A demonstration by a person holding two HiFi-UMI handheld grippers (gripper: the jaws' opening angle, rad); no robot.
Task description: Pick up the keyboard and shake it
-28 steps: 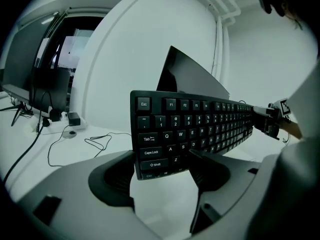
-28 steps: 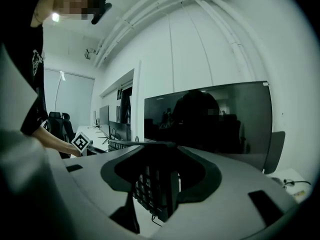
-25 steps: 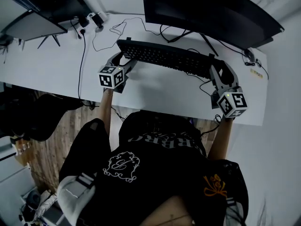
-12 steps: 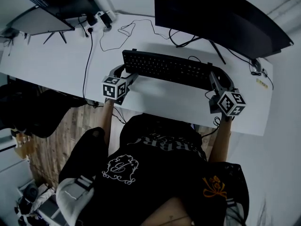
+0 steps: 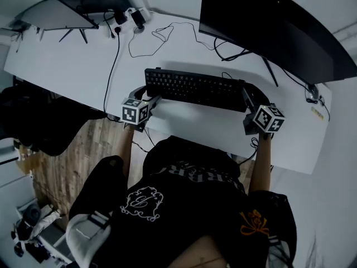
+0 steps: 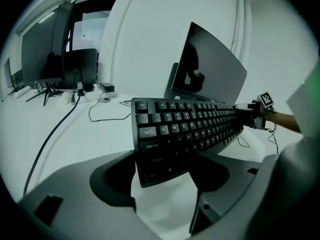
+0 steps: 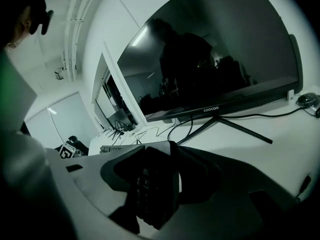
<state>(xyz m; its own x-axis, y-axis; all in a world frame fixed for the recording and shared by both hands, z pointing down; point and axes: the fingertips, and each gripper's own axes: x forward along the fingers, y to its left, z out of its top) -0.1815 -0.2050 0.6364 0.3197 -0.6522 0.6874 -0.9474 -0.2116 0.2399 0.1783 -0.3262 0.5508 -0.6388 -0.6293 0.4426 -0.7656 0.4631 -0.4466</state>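
The left forearm (image 5: pixel 126 144) and right forearm (image 5: pixel 262 161) both reach forward from the torso toward 12 o'clock. The left claw (image 5: pixel 149 94) points to 1 o'clock and the right claw (image 5: pixel 249 96) to 11 o'clock. Each has its jaws clamped on one end of the keyboard (image 5: pixel 195 88).

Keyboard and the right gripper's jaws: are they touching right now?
Touching. The right gripper view shows the end of the keyboard clamped between the jaws of the right gripper, no gap on either side.
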